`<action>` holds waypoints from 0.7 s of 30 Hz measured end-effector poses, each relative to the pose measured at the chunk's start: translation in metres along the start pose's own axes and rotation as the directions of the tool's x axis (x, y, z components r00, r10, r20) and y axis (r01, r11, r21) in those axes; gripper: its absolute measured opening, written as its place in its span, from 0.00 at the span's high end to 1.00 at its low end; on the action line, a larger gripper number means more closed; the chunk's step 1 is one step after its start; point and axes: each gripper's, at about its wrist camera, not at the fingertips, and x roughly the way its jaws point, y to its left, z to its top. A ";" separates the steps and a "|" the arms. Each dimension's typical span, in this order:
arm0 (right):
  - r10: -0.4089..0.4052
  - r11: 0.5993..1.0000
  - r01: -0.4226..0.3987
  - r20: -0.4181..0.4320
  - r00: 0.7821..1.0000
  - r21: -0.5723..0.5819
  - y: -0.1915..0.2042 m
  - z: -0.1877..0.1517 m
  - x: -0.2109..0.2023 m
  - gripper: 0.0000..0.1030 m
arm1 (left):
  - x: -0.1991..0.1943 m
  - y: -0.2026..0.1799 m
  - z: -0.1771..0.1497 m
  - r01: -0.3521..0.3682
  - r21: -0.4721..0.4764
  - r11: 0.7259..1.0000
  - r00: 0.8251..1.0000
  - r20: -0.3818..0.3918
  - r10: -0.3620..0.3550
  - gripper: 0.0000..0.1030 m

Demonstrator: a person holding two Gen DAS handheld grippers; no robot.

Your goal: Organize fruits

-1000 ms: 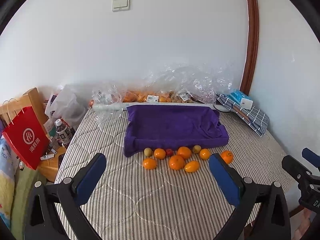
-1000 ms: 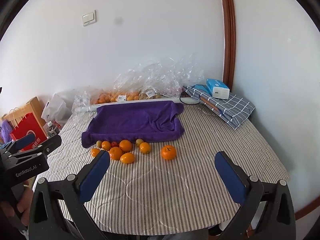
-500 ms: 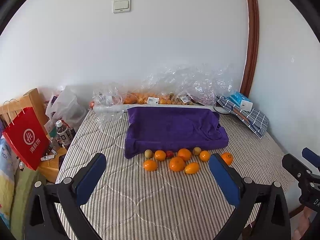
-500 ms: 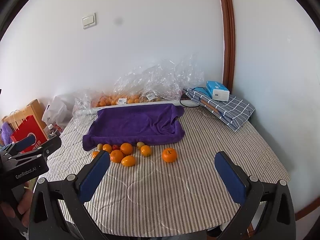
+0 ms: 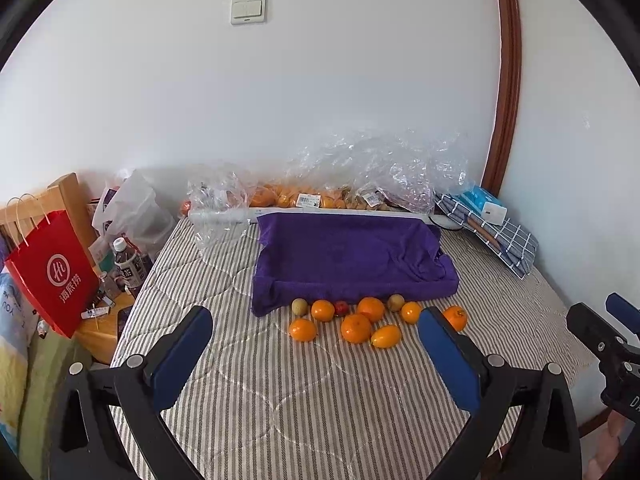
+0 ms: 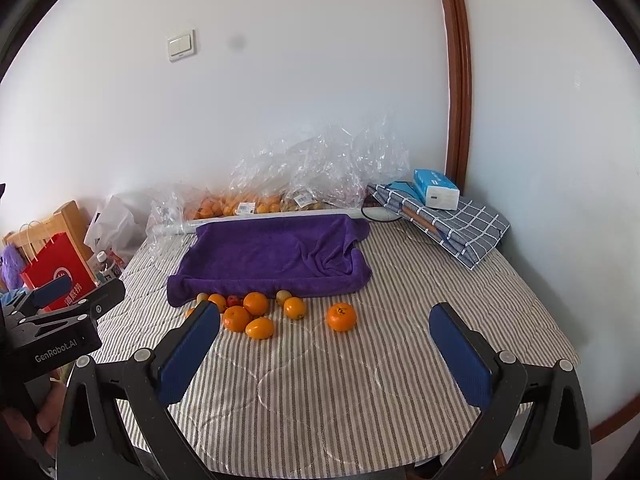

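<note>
Several loose fruits lie on the striped table in front of a purple towel-lined tray (image 5: 348, 256) (image 6: 272, 256): oranges (image 5: 355, 328) (image 6: 237, 318), a lone orange (image 5: 456, 317) (image 6: 341, 317) to the right, two small greenish fruits (image 5: 299, 306) (image 6: 283, 295) and a small red one (image 5: 341, 308) (image 6: 233, 301). My left gripper (image 5: 316, 342) is open and empty, held above the table short of the fruit. My right gripper (image 6: 325, 344) is open and empty, also short of the fruit.
Clear plastic bags of fruit (image 5: 360, 184) (image 6: 304, 184) line the back wall. A folded checked cloth with a blue box (image 5: 486, 224) (image 6: 444, 216) sits at the back right. A red paper bag (image 5: 52, 272) and bottles (image 5: 128, 264) stand off the table's left edge.
Both grippers have drifted slightly; the view has shifted a little down and closer to the fruit. Nothing was taken hold of; the fruits have not moved.
</note>
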 end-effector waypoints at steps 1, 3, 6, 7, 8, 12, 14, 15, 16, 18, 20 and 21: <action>0.000 1.000 0.000 -0.001 1.000 0.001 0.000 0.000 0.000 0.00 | 0.000 0.000 0.000 0.002 -0.001 1.000 1.000 -0.002 -0.002 0.00; 0.002 1.000 -0.002 -0.005 1.000 0.001 0.000 0.000 0.000 0.00 | -0.001 0.000 -0.001 0.004 -0.001 1.000 1.000 -0.002 -0.004 0.00; 0.000 1.000 0.000 -0.008 1.000 -0.002 0.001 0.001 0.002 0.00 | 0.001 0.001 -0.001 -0.002 -0.003 1.000 1.000 -0.003 0.002 0.00; -0.001 1.000 0.000 -0.008 1.000 -0.003 0.002 0.002 0.002 0.00 | 0.002 0.002 0.000 -0.002 -0.004 1.000 1.000 -0.005 0.002 0.00; 0.000 1.000 0.000 -0.008 1.000 -0.005 0.002 0.002 0.003 0.00 | 0.002 0.002 0.000 -0.003 -0.006 1.000 1.000 -0.006 0.003 0.00; 0.006 1.000 -0.006 -0.008 1.000 -0.008 0.004 0.003 0.008 0.00 | 0.005 0.004 0.002 -0.006 -0.003 1.000 1.000 -0.004 0.006 0.00; 0.009 1.000 -0.009 -0.014 1.000 -0.008 0.004 0.004 0.012 0.00 | 0.009 0.005 0.003 -0.008 -0.005 1.000 1.000 -0.006 0.008 0.00; 0.010 1.000 -0.010 -0.016 1.000 -0.008 0.004 0.004 0.014 0.00 | 0.011 0.005 0.003 -0.006 -0.006 1.000 1.000 -0.009 0.006 0.00; 0.009 1.000 -0.009 -0.014 1.000 -0.009 0.004 0.004 0.016 0.00 | 0.013 0.006 0.004 -0.005 -0.005 1.000 1.000 -0.011 0.005 0.00; 0.010 1.000 -0.010 -0.012 1.000 -0.012 0.004 0.005 0.019 0.00 | 0.017 0.006 0.005 -0.007 -0.001 1.000 1.000 -0.014 0.007 0.00; 0.018 1.000 -0.018 -0.010 1.000 -0.012 0.004 0.006 0.022 0.00 | 0.021 0.006 0.005 -0.005 0.001 1.000 1.000 -0.012 0.005 0.00; 0.018 1.000 -0.018 -0.008 1.000 -0.013 0.004 0.007 0.023 0.00 | 0.023 0.007 0.006 -0.006 -0.001 1.000 1.000 -0.012 0.006 0.00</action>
